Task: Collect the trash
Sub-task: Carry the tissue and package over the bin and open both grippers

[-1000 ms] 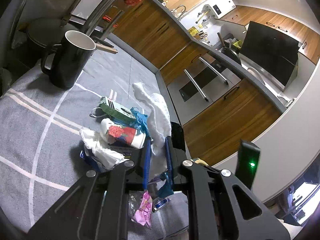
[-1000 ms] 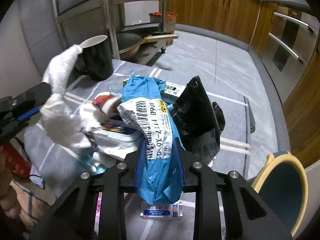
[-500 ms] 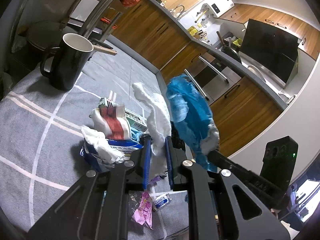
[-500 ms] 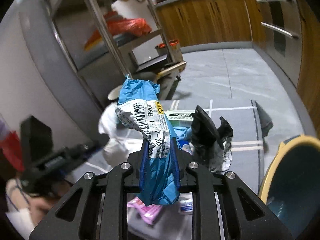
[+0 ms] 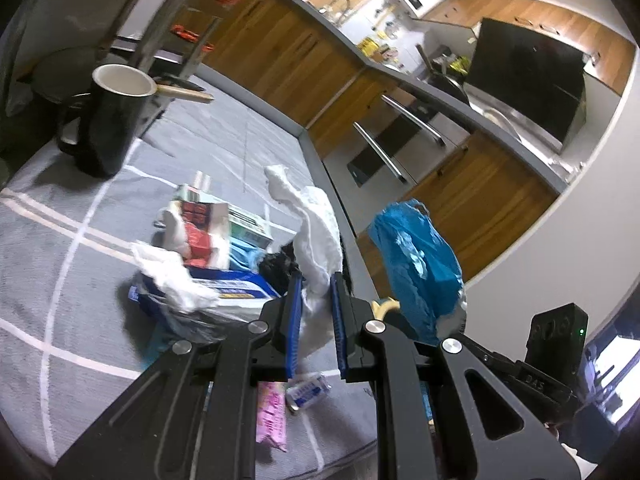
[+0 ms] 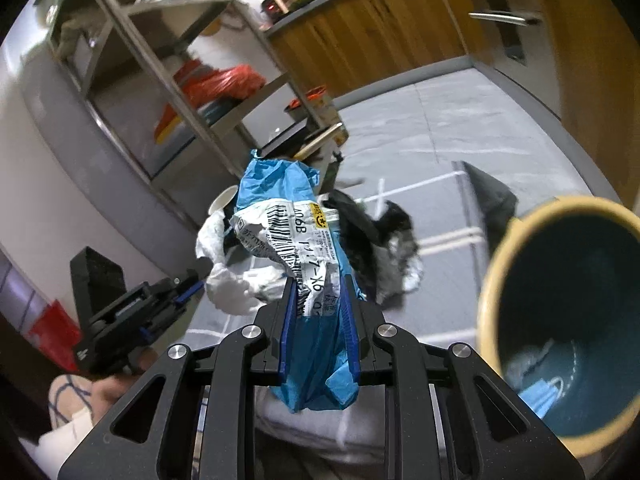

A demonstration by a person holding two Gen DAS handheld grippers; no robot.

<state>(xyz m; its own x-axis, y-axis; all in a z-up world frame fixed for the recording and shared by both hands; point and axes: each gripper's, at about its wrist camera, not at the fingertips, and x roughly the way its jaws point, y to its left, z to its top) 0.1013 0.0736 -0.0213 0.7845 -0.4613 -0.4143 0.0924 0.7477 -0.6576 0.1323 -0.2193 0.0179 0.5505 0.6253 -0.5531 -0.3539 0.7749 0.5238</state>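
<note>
My left gripper [image 5: 314, 280] is shut on a crumpled white tissue [image 5: 316, 224], held just above the trash pile on the grey cloth-covered table [image 5: 60, 240]. My right gripper [image 6: 318, 284] is shut on a blue plastic wrapper [image 6: 280, 188] with a white barcode label, lifted off the pile. In the left wrist view that blue wrapper [image 5: 420, 264] hangs to the right of the tissue. A round bin [image 6: 560, 204] with a yellow rim and teal inside stands close on the right, with a blue face mask [image 6: 540, 392] inside. The left gripper [image 6: 200, 276] shows with its tissue [image 6: 224, 284].
On the table lie a red-and-white wrapper [image 5: 200, 232], a blue-white pack [image 5: 236, 288], a black bag [image 5: 276, 264], a pink wrapper [image 5: 272, 416] and a small tube [image 5: 308, 392]. A black mug [image 5: 108, 120] stands at the far left. Metal shelving [image 6: 168, 92] and wooden cabinets [image 5: 280, 52] stand beyond.
The right gripper has lifted the blue wrapper off the pile and swung it, rolling, toward the bin, which now looms larger. The left gripper with its tissue has shifted slightly.
</note>
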